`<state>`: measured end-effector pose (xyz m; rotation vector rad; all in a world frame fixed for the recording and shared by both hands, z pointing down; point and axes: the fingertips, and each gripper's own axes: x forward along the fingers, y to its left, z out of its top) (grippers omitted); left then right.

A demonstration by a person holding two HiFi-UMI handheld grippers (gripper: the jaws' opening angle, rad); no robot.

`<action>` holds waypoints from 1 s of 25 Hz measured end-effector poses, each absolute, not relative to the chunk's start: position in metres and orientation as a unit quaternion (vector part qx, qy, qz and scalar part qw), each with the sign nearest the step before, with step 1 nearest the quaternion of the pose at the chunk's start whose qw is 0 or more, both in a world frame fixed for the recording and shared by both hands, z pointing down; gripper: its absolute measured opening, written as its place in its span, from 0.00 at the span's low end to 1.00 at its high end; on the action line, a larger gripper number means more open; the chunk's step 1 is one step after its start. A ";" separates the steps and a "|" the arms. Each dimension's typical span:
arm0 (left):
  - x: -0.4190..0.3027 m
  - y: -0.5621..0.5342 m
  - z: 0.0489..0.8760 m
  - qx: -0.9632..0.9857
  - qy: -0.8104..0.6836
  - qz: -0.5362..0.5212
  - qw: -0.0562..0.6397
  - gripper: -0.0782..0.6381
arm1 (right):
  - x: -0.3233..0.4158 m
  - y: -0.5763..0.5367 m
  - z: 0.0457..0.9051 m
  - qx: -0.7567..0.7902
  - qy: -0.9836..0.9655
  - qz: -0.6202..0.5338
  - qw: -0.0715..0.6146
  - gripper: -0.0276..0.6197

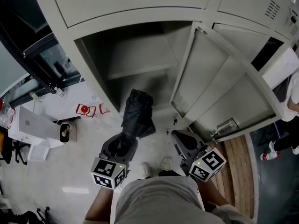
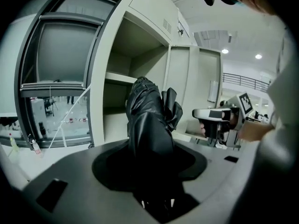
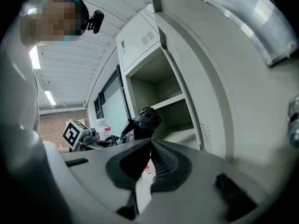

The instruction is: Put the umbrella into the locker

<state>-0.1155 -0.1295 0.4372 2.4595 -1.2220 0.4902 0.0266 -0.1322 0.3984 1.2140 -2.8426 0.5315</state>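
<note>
Left gripper (image 1: 122, 144) pinches the folded black umbrella (image 1: 138, 113), aiming it at the open locker (image 1: 145, 55); right gripper (image 1: 181, 137) is pressed together, empty.

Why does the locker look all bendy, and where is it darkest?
Left gripper view: the wide lens bows the locker edges and leaves the corners black. Head view: the deepest shadow sits inside the open locker, behind the umbrella. Right gripper view: ceiling strip lights glare white at the left.

Top (image 1: 159, 199): plain grey.
Shoes (image 1: 145, 170): pale.
Left gripper (image 1: 122, 146): grey shell, black recess.
Right gripper (image 1: 183, 141): same grey.
Marker cubes (image 1: 108, 172): black-and-white squares, green light.
Head camera (image 3: 96, 20): black.
</note>
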 end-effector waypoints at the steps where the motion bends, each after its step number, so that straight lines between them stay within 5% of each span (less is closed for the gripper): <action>1: -0.114 -0.133 0.439 0.866 -0.434 0.174 0.176 0.42 | 0.027 -0.133 0.399 0.383 -0.908 0.171 0.003 0.09; 25: -0.089 -0.247 0.475 0.839 -0.448 0.246 0.185 0.42 | 0.009 -0.141 0.415 0.334 -0.927 0.171 0.022 0.09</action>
